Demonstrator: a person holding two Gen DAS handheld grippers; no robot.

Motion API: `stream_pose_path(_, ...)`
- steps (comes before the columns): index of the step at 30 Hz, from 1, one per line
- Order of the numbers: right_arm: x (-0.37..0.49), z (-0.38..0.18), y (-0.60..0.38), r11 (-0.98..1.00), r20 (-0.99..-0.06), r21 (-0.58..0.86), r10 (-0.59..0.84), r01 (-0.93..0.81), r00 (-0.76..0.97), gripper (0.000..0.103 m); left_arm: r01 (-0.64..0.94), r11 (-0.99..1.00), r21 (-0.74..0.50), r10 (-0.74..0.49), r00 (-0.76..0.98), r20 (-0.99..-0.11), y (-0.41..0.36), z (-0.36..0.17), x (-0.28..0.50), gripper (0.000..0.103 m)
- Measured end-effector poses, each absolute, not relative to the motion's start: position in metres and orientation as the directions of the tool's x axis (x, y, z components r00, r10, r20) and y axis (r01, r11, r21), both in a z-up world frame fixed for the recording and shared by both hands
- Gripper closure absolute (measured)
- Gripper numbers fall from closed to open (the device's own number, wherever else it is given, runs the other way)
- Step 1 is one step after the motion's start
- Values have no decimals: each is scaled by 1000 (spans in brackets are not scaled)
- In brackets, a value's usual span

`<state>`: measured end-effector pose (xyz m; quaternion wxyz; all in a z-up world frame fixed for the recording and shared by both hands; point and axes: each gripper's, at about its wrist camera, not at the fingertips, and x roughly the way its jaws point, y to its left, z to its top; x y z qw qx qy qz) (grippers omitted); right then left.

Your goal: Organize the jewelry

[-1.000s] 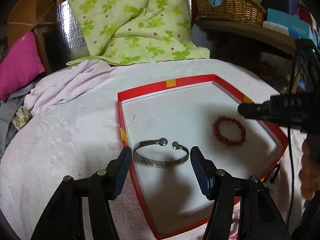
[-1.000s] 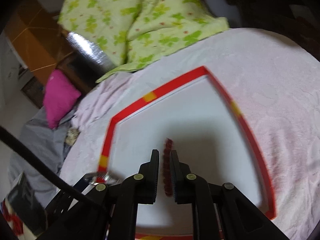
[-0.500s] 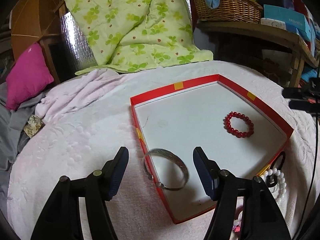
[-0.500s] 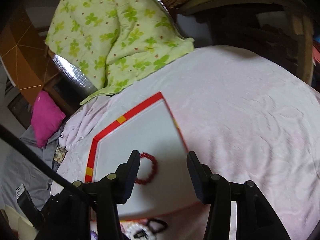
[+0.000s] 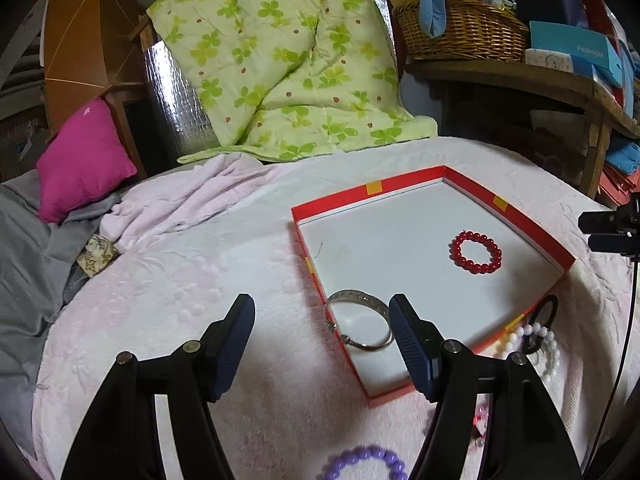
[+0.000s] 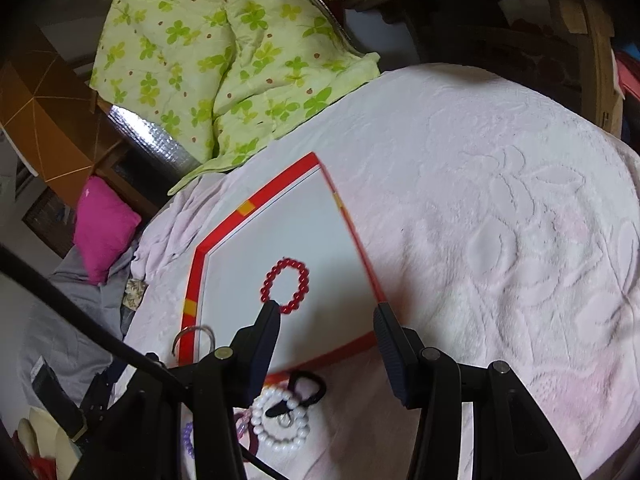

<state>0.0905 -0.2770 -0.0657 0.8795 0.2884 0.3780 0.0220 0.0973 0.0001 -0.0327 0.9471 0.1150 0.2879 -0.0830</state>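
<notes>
A red-rimmed shallow box (image 5: 472, 186) with a white floor lies on the pink blanket. A red bead bracelet (image 5: 476, 252) lies inside it, also in the right wrist view (image 6: 286, 286). A silver bangle (image 5: 360, 324) leans on the box's near left rim. My left gripper (image 5: 322, 344) is open and empty, above the bangle. My right gripper (image 6: 326, 344) is open and empty, over the box's near right corner. A white bead bracelet (image 6: 282, 420), a black ring (image 5: 542, 314) and a purple bead bracelet (image 5: 364, 464) lie outside the box, near its front edge.
A green clover quilt (image 5: 288, 60) and a magenta cushion (image 5: 84, 160) lie behind the blanket. A wicker basket (image 5: 464, 32) and boxes stand on a wooden shelf (image 5: 520, 76) at the back right. Grey cloth (image 5: 24, 248) lies left.
My right gripper opened, let go of the red bead bracelet in the box and drew back to the right. My left gripper pulled back; the silver bangle now leans on the rim.
</notes>
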Motion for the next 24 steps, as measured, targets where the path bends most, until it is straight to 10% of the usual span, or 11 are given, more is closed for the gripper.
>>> stream_pose_path(24, 98, -88, -222, 853, -724, 507, 340, 127, 601, 51, 203, 951, 233, -27, 807, -590, 34, -38, 79, 33)
